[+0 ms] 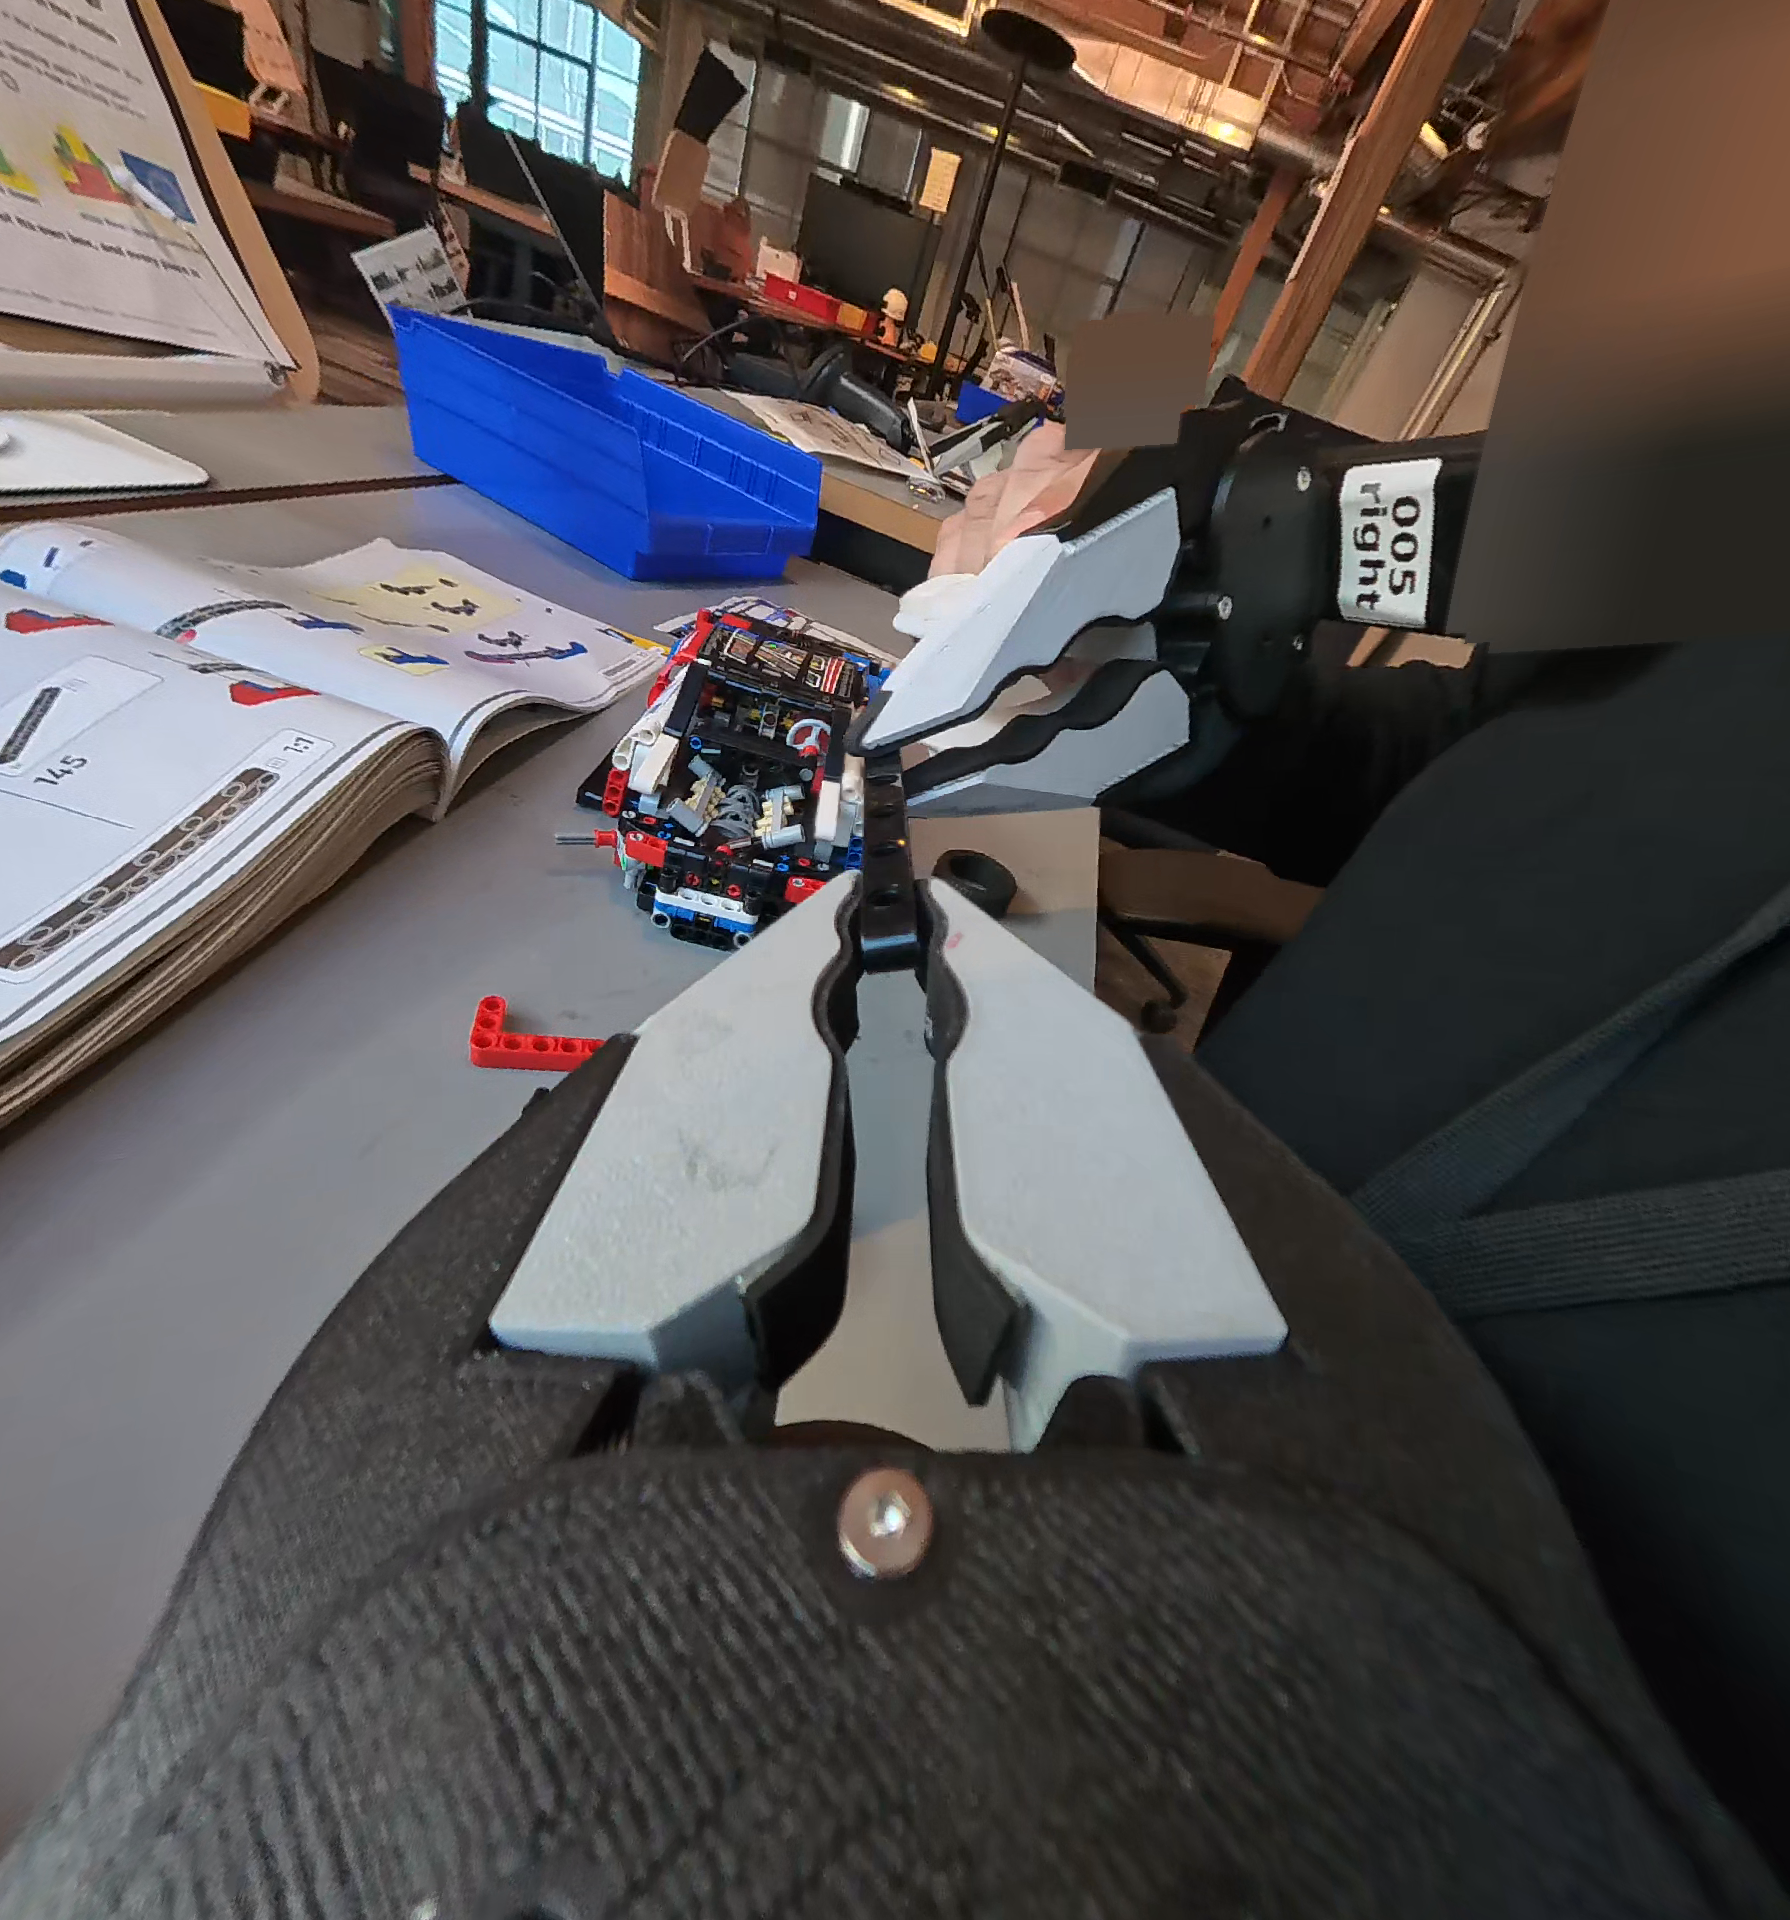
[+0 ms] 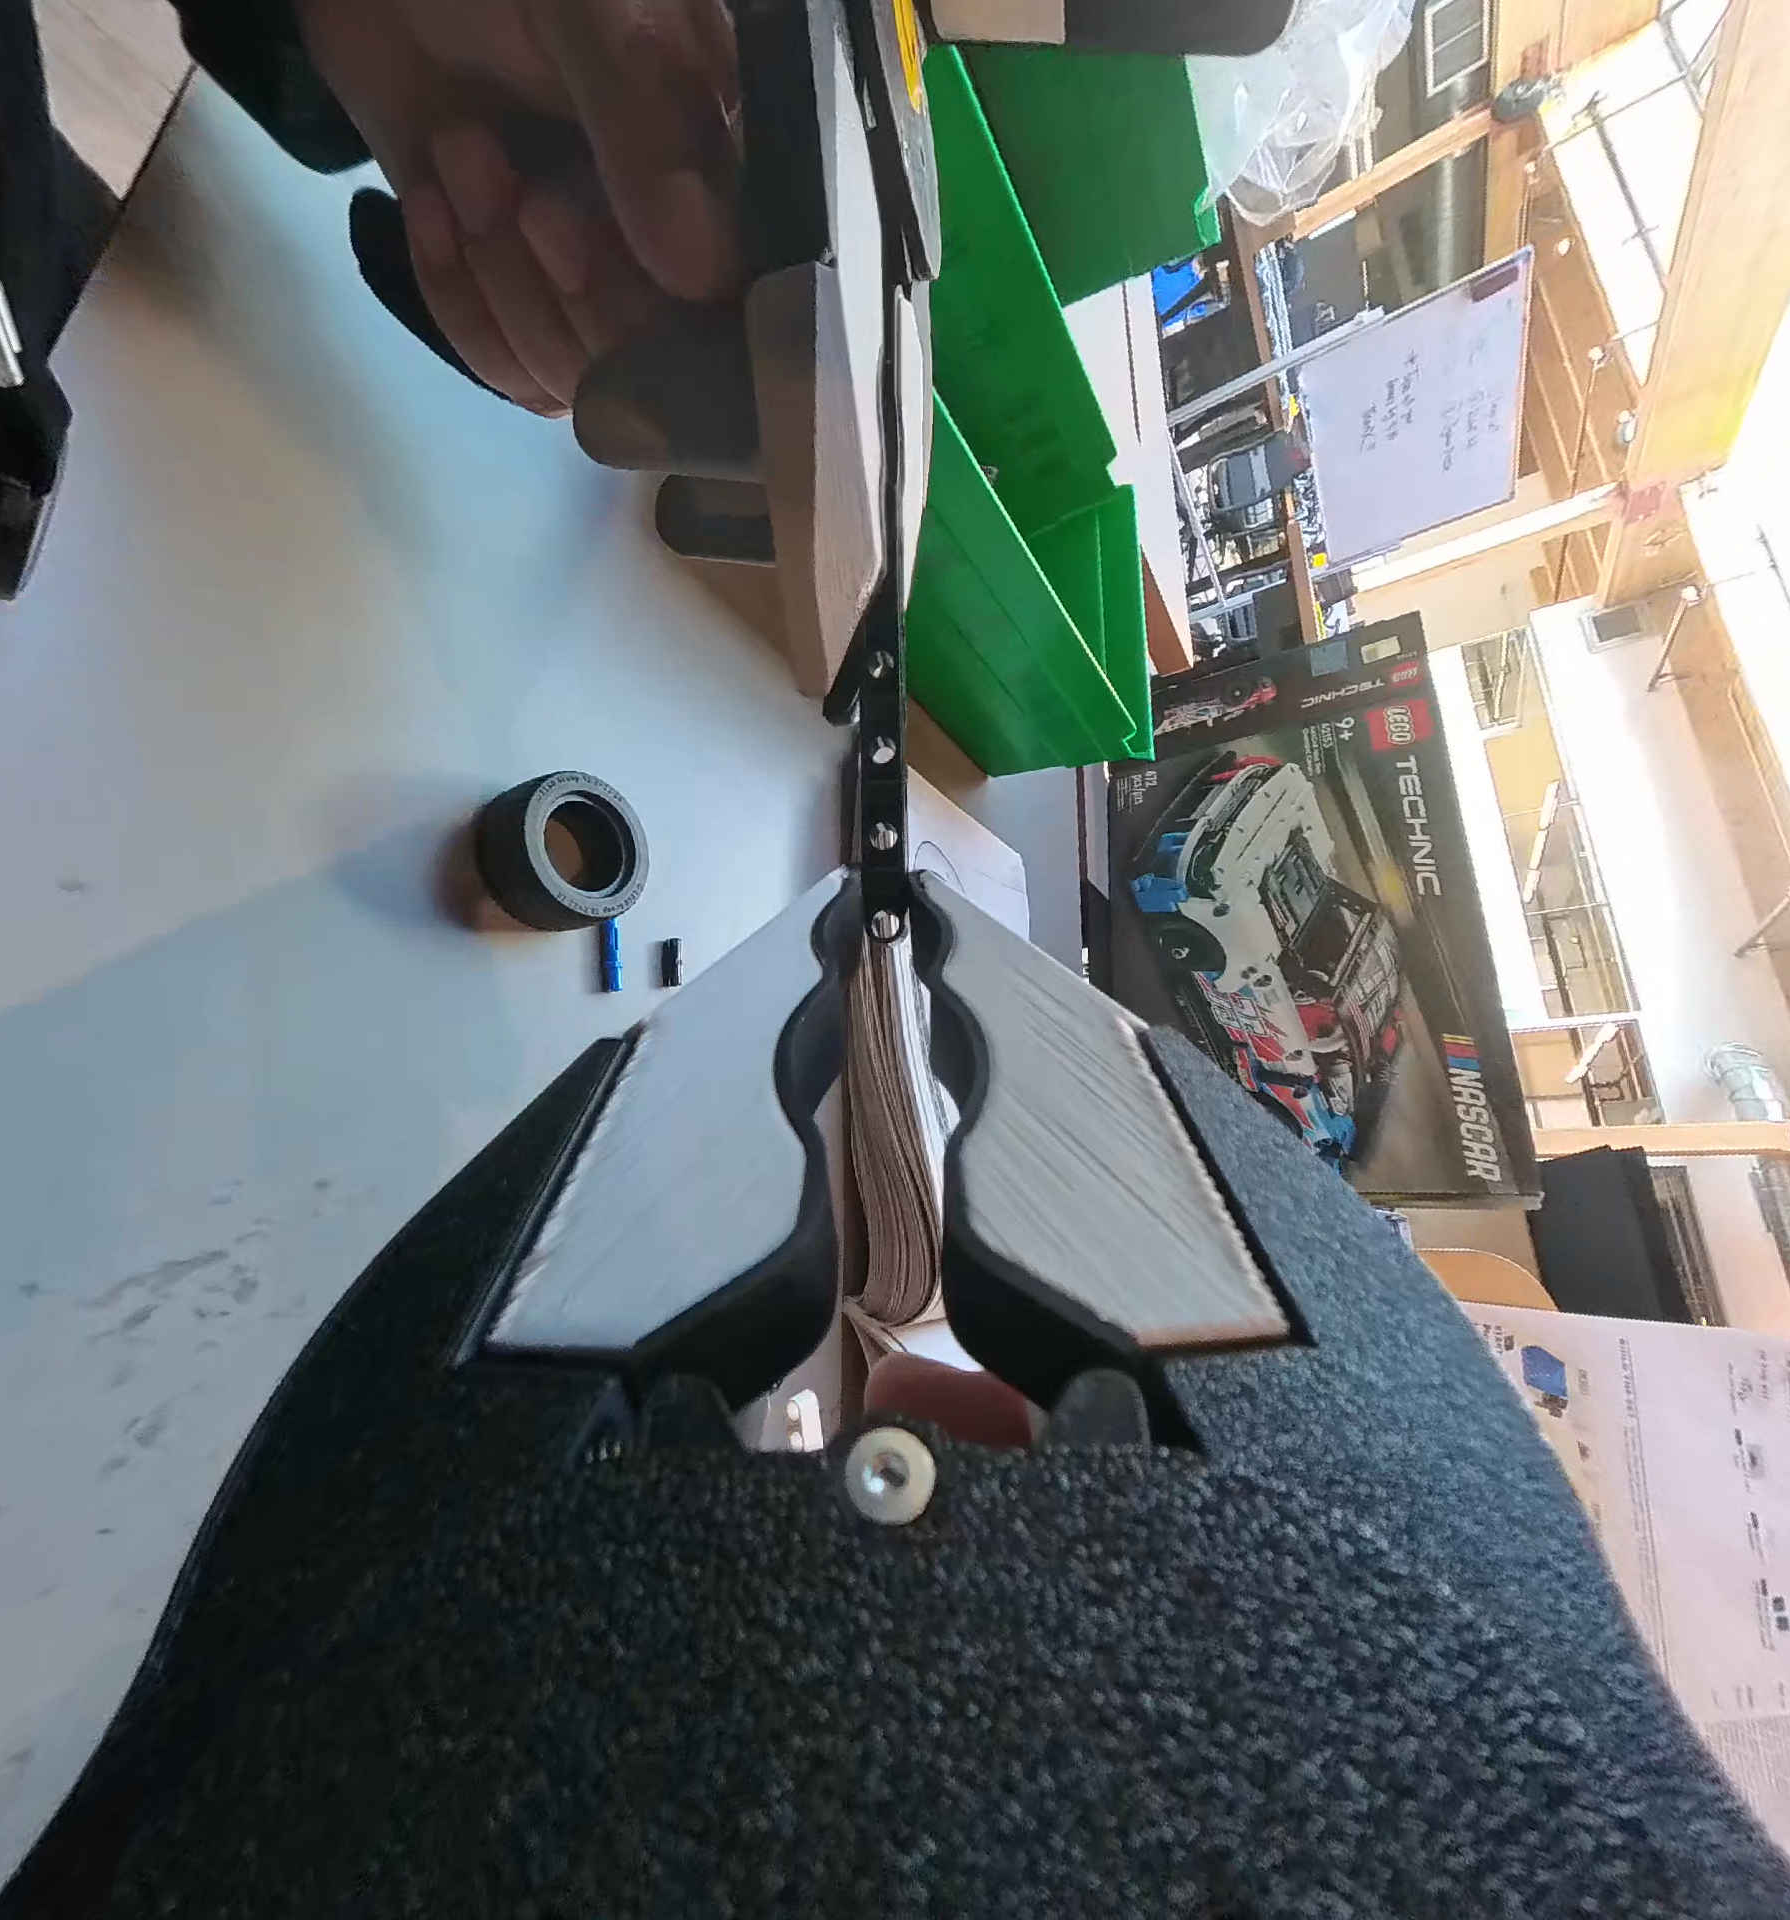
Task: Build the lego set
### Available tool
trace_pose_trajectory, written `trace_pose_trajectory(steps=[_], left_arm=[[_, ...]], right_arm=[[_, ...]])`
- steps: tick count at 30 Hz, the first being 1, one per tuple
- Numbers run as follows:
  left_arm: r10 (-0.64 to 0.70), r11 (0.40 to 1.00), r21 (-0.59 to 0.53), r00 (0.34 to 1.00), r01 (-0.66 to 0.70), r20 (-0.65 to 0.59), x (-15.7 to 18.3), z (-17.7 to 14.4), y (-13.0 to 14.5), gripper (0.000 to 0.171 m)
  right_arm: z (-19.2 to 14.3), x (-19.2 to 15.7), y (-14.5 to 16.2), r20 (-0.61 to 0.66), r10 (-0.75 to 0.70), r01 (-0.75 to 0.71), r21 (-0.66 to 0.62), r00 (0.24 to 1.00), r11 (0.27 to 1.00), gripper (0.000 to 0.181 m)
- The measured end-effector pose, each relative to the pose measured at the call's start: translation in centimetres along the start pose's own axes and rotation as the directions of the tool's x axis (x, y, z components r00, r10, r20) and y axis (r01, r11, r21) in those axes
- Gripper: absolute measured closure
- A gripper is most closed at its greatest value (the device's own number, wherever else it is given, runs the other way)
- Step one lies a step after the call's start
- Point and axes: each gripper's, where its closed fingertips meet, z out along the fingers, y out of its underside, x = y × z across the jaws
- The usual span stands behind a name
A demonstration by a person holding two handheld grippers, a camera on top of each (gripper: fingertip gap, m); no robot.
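A long black holed beam [image 1: 886,831] is held in the air between both grippers. My left gripper [image 1: 886,896] is shut on its near end. My right gripper [image 1: 870,743] comes in from the upper right and is shut on its far end. In the right wrist view the right gripper [image 2: 883,891] pinches the beam [image 2: 883,779], and the left gripper [image 2: 855,681], held by a hand, grips the other end. The part-built Lego car [image 1: 745,790] stands on the grey table [image 1: 247,1247] just left of the beam.
An open instruction book [image 1: 195,790] lies to the left, with a red L-shaped beam [image 1: 527,1039] near it. A black tyre [image 2: 564,868], a blue pin [image 2: 610,956] and a black pin [image 2: 671,961] lie on the table. A blue bin [image 1: 600,447], a green bin [image 2: 1026,540] and the set's box [image 2: 1306,914] stand behind. Less than 4 cm separates the two grippers' tips. The part-built Lego car [image 1: 745,790] is about 20 centimetres from both grippers' fingertips.
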Motion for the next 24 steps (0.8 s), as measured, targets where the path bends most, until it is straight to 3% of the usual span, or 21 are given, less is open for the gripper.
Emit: trace_pose_trajectory(steps=[20, 22, 24], left_arm=[[-0.093, 0.994, 0.049, 0.995, 0.095, -0.042, -0.33, 0.1, -0.01, 0.165], [-0.068, 0.997, 0.038, 0.997, 0.069, -0.03, -0.4, 0.08, 0.15, 0.166], [-0.043, 0.998, 0.04, 0.999, 0.044, -0.019, -0.43, 0.01, 0.12, 0.166]], right_arm=[[0.17, -0.69, 0.42, -0.015, -0.069, 0.069, -0.042, 0.997, 0.997, 0.173], [0.12, -0.82, 0.33, 0.005, 0.013, -0.013, -0.018, 1.0, 1.0, 0.173], [-0.36, -0.79, 0.09, 0.072, 0.194, -0.198, 0.045, 0.978, 0.979, 0.172]])
